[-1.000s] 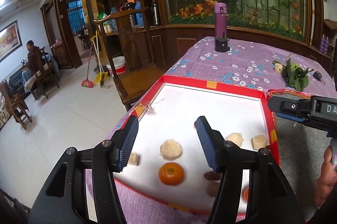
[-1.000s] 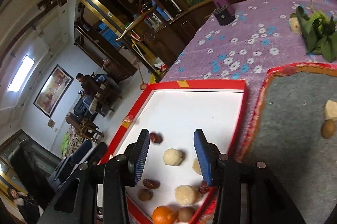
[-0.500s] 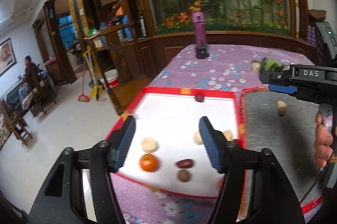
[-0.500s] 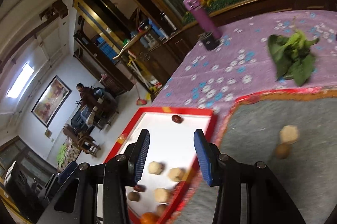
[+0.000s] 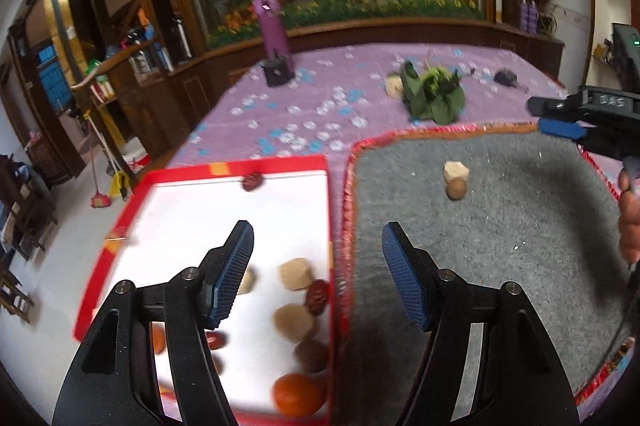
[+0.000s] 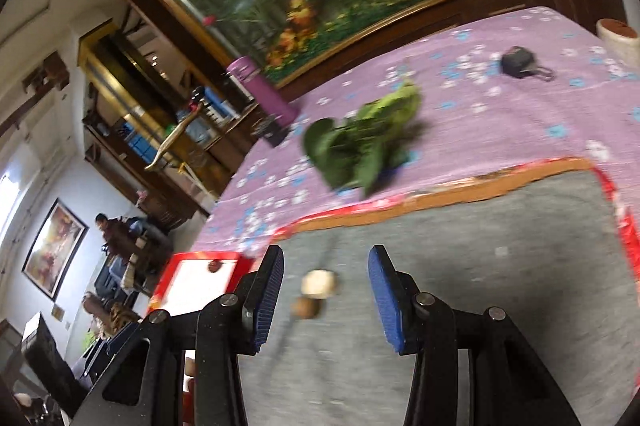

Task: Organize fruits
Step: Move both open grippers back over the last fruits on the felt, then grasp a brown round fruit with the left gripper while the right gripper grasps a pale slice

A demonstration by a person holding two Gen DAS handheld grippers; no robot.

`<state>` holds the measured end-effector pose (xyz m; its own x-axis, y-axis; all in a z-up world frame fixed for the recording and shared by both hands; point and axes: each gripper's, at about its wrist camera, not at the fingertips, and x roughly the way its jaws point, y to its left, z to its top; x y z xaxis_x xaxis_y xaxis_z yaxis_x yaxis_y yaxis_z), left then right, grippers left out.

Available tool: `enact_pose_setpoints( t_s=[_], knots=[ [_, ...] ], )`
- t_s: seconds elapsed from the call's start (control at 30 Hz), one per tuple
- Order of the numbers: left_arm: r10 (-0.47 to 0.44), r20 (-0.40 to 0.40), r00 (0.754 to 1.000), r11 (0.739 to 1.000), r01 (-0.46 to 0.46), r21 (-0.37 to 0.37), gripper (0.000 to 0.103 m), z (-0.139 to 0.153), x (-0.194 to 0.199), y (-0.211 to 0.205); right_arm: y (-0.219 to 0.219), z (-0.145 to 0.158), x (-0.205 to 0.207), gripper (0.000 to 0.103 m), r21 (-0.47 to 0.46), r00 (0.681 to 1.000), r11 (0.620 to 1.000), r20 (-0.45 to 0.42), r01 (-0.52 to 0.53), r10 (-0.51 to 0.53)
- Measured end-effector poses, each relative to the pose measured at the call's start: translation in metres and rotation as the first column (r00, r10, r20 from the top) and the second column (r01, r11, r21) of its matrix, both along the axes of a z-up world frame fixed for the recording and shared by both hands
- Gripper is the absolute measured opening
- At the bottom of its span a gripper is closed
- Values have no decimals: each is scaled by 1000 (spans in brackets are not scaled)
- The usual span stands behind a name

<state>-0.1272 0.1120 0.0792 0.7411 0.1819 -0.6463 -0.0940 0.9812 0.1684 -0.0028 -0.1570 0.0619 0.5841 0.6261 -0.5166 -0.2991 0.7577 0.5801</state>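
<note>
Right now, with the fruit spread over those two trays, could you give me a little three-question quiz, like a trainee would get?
1. True or false: the grey tray holds just two pieces, a pale chunk and a brown round fruit.
2. Which tray holds the orange fruit? A) grey tray B) white tray C) neither
3. Fill in: the bunch of green leaves lies on the purple ____, beyond both trays.

Key: 1 true; 2 B; 3 tablecloth.
</note>
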Motion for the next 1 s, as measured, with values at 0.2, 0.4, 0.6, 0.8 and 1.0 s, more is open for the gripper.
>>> enact_pose_setpoints(
  t_s=[0.2,0.4,0.6,0.8,1.0],
  knots=[
    [-69,-54,996,998,69,-3,67,-17,31,-25,-39,-24,22,44,107,995,992,-76,73,-65],
    [-118,-90,989,993,117,-15,67,-26,58,-57,-39,-28,28,44,139,993,989,-115,54,-38],
    [-178,-108,978,984,177,-19,67,-33,81,-85,-35,-28,24,44,117,993,992,-111,49,-36],
    [-199,-134,971,979,192,-61,57,-44,105,-95,-35,-30,27,44,101,992,993,-115,58,-46],
    [-216,-165,962,975,205,-80,29,-56,111,-98,-38,-31,28,44,91,992,993,-114,71,-61]
  ],
)
